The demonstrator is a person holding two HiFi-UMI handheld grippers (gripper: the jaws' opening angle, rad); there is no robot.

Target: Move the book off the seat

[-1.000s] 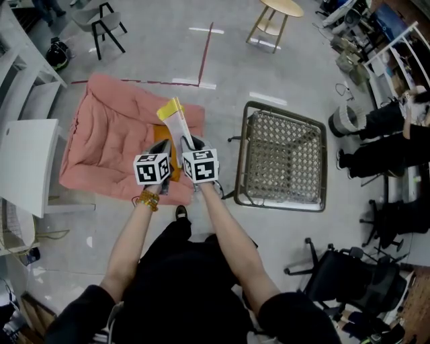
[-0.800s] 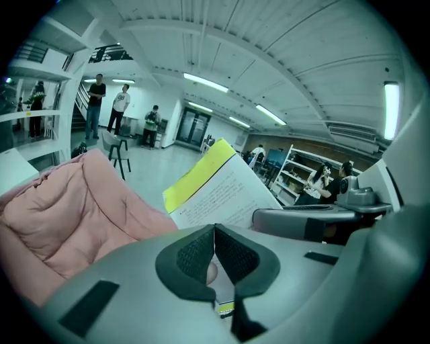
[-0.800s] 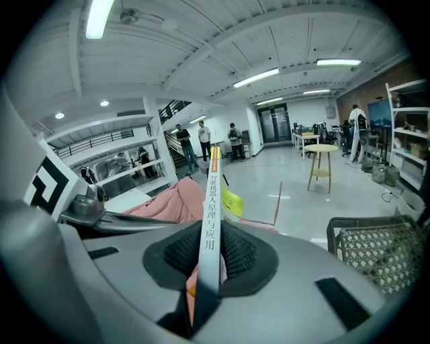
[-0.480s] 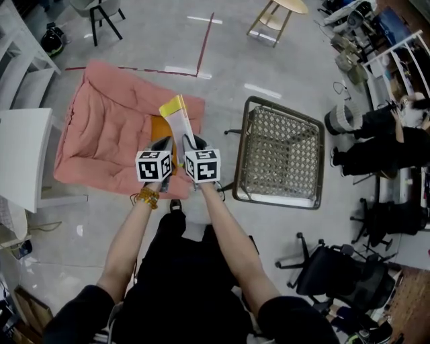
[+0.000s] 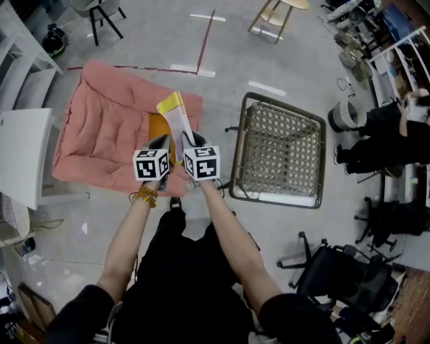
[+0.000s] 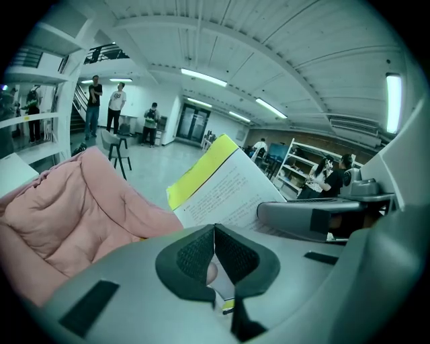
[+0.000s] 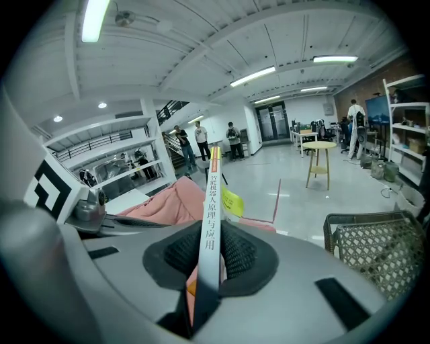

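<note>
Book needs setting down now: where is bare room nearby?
Bare floor between the pink cushion and the wire chair, and beyond both up to the tape line. The chair's seat is bare too. Crowded at right: people, office chairs.

At your 3 o'clock, a metal-framed chair with woven mesh sits on the grey floor. A round wooden stool stands at 1 o'clock and a black chair at 11, with a red tape line running between them. A white tabletop fills your 9 o'clock edge. A black office chair is at 4 o'clock. Seated people are beyond the mesh chair.
</note>
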